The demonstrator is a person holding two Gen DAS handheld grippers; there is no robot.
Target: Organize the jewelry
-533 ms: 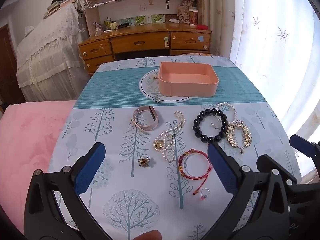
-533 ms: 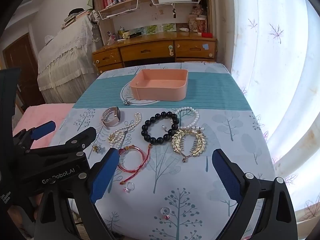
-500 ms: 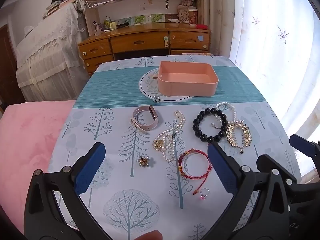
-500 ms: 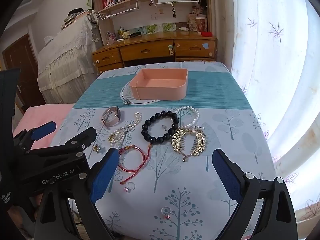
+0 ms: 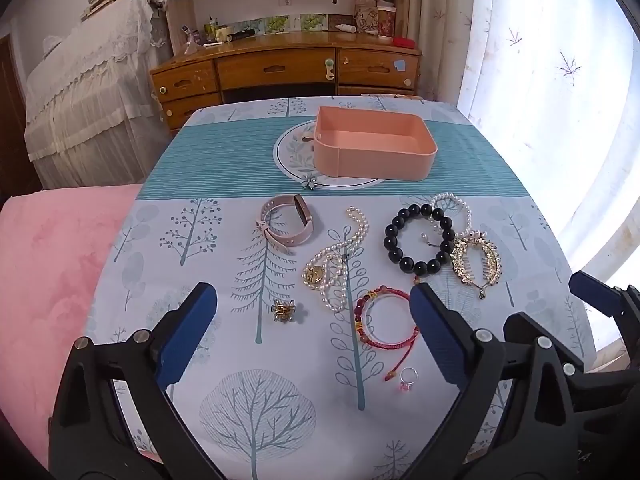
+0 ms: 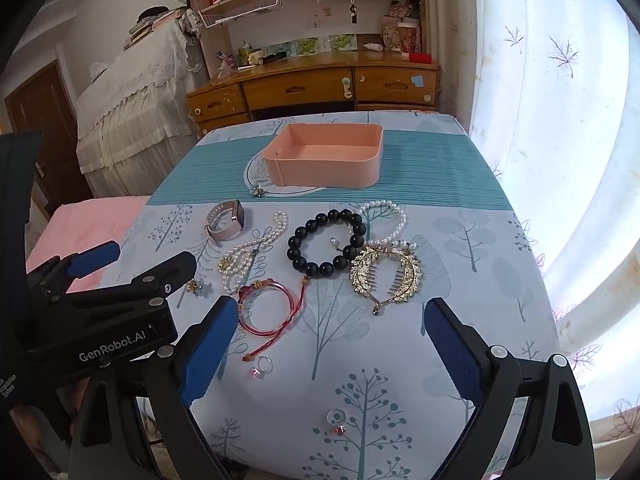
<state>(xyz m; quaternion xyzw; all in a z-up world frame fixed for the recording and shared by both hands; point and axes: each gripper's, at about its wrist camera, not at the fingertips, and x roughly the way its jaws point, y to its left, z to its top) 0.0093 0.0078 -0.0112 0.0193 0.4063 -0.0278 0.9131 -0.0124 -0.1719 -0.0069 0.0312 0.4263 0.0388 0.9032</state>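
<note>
We hold both grippers spread wide, nothing between the pads. Left gripper (image 5: 312, 326) hovers over the near edge of the table (image 5: 208, 168), right gripper (image 6: 326, 342) just beside it. Landmark: the pink tray (image 5: 374, 148) on the teal stripe, nothing visible inside it. Jewelry all lies on our side of the tray: pink watch (image 5: 286, 226), pearl necklace (image 5: 336, 258), black bead bracelet (image 5: 418, 238), gold hair comb (image 5: 476, 262), red cord bracelet (image 5: 384, 322). A flower brooch (image 5: 309, 181) sits just beside the tray's near wall. Two rings (image 6: 262, 366) (image 6: 337, 420) lie farthest from the tray.
</note>
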